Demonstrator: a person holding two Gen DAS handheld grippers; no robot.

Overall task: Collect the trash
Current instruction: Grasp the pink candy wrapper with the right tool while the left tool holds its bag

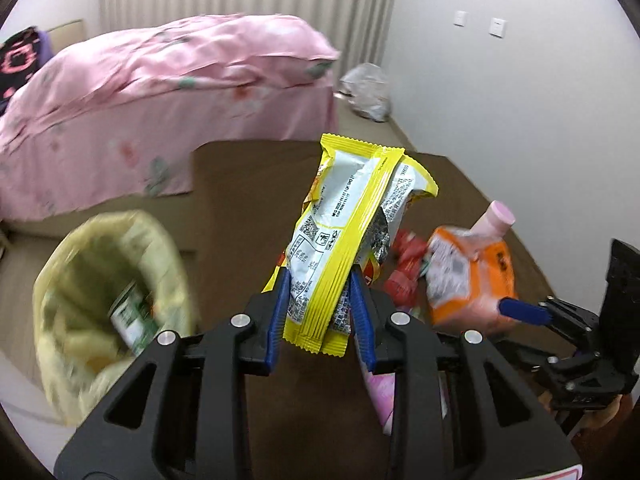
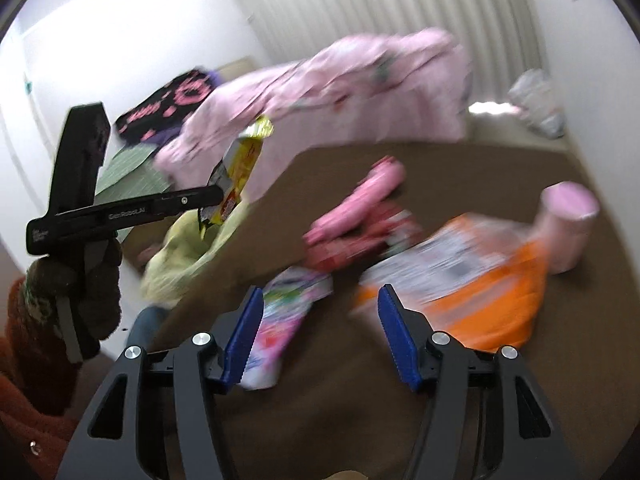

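Note:
My left gripper (image 1: 319, 280) is shut on a yellow snack wrapper (image 1: 352, 220) and holds it up above the brown table (image 1: 248, 200). A bin lined with a pale yellow bag (image 1: 108, 296) stands to its left, with a green-labelled item inside. In the right wrist view the same wrapper (image 2: 244, 160) hangs over the bin (image 2: 192, 244). My right gripper (image 2: 320, 308) is open and empty above the table, near an orange packet (image 2: 472, 292), a pink-and-white wrapper (image 2: 280, 320), red wrappers (image 2: 360, 236) and a pink bottle (image 2: 568, 220).
A bed with a pink quilt (image 1: 160, 92) stands behind the table. A crumpled clear plastic bag (image 1: 368, 92) lies on the floor by the white wall. The orange packet (image 1: 468, 276) and red wrappers (image 1: 408, 264) lie right of my left gripper.

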